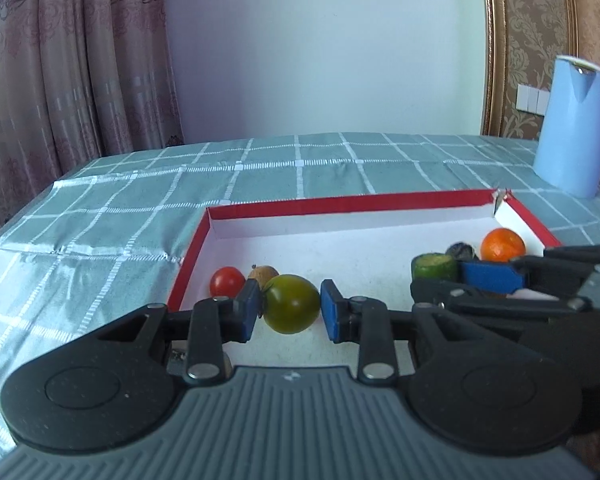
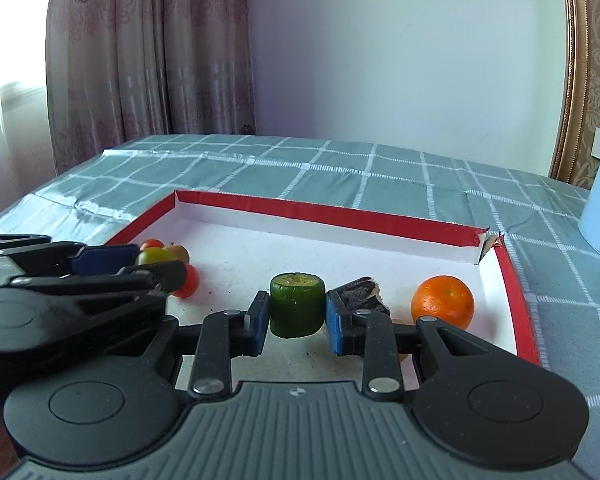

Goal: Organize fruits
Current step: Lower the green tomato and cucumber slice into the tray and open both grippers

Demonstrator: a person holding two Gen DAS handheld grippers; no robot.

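Table (image 1: 100, 216): grey-green cloth with a white grid, creased along its left edge. Tray (image 1: 340, 202): shallow rectangular card box, red rim, matt white floor with dark specks, far right corner torn open. Blue jug (image 1: 572, 128): smooth, tapered, standing on the cloth past the tray's far right corner. Left gripper (image 1: 288, 312): black linkages, blue pads; jaws open around the green tomato (image 1: 292, 304), left pad just touching it, right pad a sliver clear. Tomato glossy, round, olive-green, resting on the tray floor near the left wall. Right gripper (image 2: 297, 316): jaws open on either side of the green stub (image 2: 297, 304), a short cylinder, dark green skin, pale cut top, upright mid-tray; contact not resolvable. Orange (image 2: 443, 300): dimpled, round, right side of tray. Red tomato (image 1: 227, 281) and a brown fruit (image 1: 265, 273) lie behind the green tomato.
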